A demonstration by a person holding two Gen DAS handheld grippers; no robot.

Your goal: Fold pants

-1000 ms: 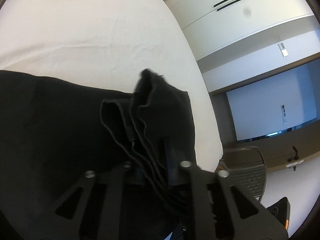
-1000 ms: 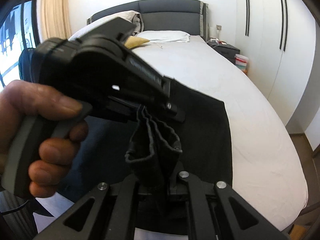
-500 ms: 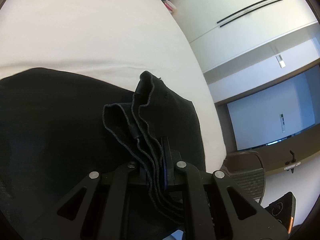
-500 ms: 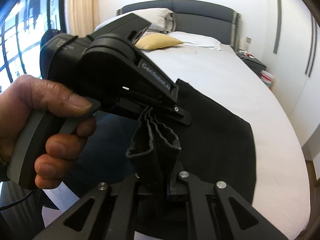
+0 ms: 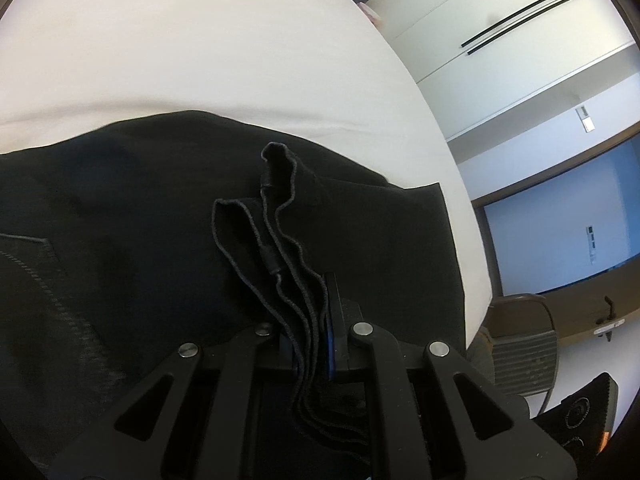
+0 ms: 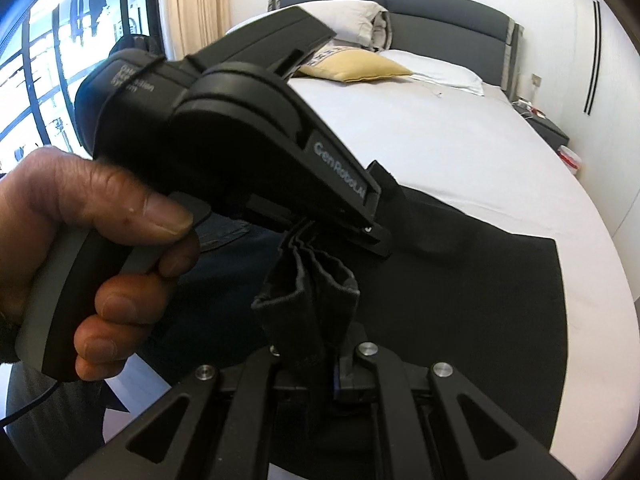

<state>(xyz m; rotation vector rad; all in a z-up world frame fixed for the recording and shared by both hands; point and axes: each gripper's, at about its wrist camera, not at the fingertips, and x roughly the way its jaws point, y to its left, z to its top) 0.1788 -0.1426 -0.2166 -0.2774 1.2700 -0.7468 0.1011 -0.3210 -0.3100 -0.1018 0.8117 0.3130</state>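
The black pants [image 5: 132, 216] lie spread on the white bed [image 5: 200, 40]; they also show in the right wrist view [image 6: 480, 300]. My left gripper [image 5: 310, 332] is shut on several bunched hem layers of the pants, which stand up between its fingers. My right gripper [image 6: 316, 360] is shut on another bunch of the same fabric. The left gripper [image 6: 336, 228] appears in the right wrist view, held by a hand, just above and behind the right one, pinching the same folds. The two grippers are very close together above the bed's near end.
A grey headboard [image 6: 440, 28], white pillows [image 6: 436, 72] and a yellow cushion [image 6: 360, 68] sit at the bed's far end. A dark nightstand [image 6: 548, 128] and white wardrobe [image 5: 500, 20] stand on the right. A window with curtain [image 6: 192, 8] is on the left. A chair [image 5: 524, 344] stands past the bed's corner.
Both grippers have kept their hold and moved with the bunched fabric over the bed; more of the pants now lies spread beneath them, and the right view has turned left.
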